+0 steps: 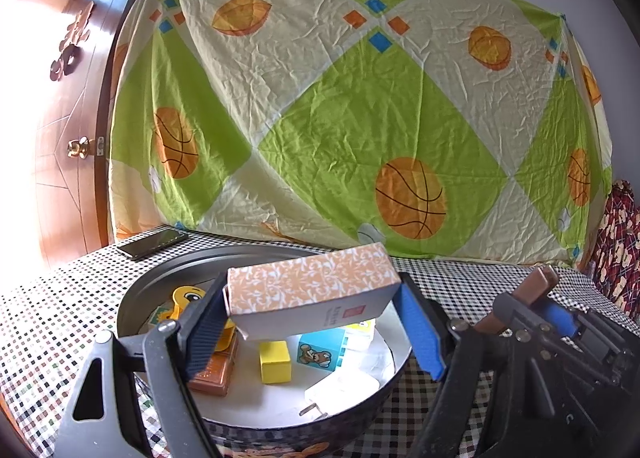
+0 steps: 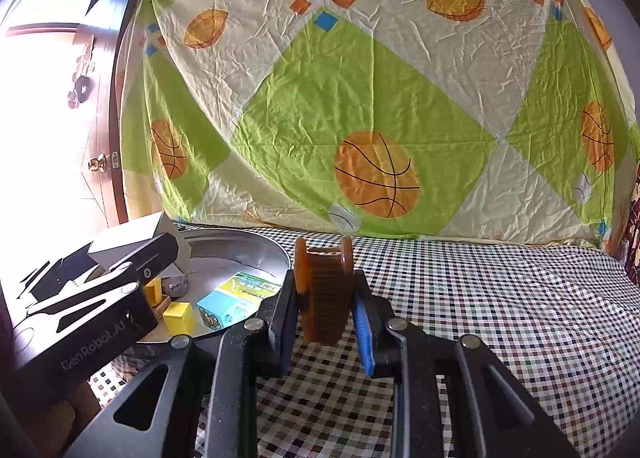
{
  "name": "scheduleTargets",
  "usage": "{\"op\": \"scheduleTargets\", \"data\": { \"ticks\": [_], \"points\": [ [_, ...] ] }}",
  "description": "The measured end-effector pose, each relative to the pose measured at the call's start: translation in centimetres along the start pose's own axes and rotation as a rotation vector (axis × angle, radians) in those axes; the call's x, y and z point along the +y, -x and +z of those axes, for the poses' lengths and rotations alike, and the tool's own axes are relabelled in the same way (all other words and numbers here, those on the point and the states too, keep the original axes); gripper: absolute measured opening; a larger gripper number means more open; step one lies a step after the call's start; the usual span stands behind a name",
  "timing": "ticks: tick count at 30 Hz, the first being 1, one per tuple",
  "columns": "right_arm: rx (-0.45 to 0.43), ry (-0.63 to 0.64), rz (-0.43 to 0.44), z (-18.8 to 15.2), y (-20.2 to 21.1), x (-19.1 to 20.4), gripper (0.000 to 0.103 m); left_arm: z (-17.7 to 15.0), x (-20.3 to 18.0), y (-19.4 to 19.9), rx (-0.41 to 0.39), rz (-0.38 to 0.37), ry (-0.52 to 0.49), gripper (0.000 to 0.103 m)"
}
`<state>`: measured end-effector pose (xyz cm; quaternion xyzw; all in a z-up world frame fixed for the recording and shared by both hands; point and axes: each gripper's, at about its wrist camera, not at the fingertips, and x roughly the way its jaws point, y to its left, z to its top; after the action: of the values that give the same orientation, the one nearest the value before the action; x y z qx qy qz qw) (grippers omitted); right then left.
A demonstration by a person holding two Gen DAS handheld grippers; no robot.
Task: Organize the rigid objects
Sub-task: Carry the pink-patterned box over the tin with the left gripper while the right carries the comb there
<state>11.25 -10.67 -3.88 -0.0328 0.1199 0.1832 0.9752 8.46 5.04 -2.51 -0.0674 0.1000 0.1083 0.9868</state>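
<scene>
Hidden and cut-off parts around the round tin

The orange-and-white patterned cardboard box [image 1: 314,292] is covering part of the yellow cartoon duck toy [image 1: 188,295] and the far floor of the round dark metal tin [image 1: 160,278]; the tin's near wall is running off the bottom edge. The small grey print on the box's end is staying too small to read. The brown plastic comb [image 2: 326,298] is hiding its lower teeth between the pads.

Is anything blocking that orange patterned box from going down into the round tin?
Nothing visible bars the way. The left gripper holds the orange patterned box above the open round tin. Beneath it lie a yellow cube and a blue block, so it would land on them.
</scene>
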Motion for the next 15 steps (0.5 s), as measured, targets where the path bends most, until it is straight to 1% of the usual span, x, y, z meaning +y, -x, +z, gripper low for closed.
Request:
{"op": "scheduleTargets", "data": {
  "ticks": [15],
  "points": [
    [0.002,0.012,0.045,0.1,-0.5,1.3,0.028,0.2,1.5,0.0,0.001,0.012,0.012,0.080]
  ]
}}
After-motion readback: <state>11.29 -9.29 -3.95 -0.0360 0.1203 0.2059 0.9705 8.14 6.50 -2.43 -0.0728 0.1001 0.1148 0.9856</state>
